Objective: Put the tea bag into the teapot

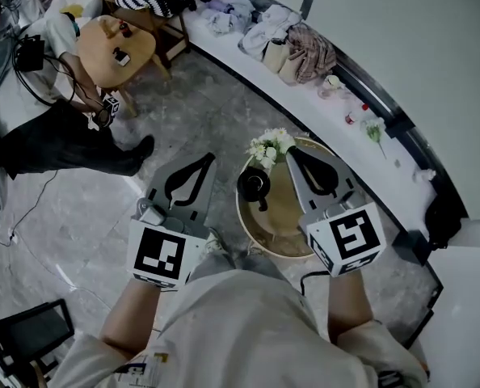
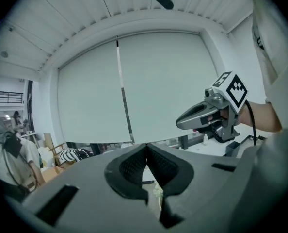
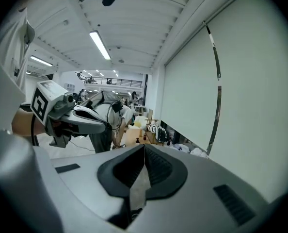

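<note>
Closest to the lens is the person's pale grey shirt (image 1: pixel 248 322), filling the lower middle of the head view, with both forearms reaching forward from it. At the frame's left, the grey plastic left gripper (image 1: pixel 206 162) with its black-and-white marker cube (image 1: pixel 159 253) hangs over the marbled floor. Its own view shows the ribbed jaws clenched tip to tip (image 2: pixel 146 148) with nothing between them. Just to its right, at frame centre, the small glossy black teapot (image 1: pixel 254 184) stands on a round tan table with a pale rim (image 1: pixel 252 234), beside a bunch of small white flowers (image 1: pixel 271 145). Further right, the matching grey right gripper (image 1: pixel 292 153) hovers above that table, likewise pressed shut on nothing (image 3: pixel 144 147). Held level, flanking the pot, both look parked in a ready pose rather than working. The tea bag shows in no view; it may lie hidden beneath the right gripper, so the pick-up seems not yet begun.
</note>
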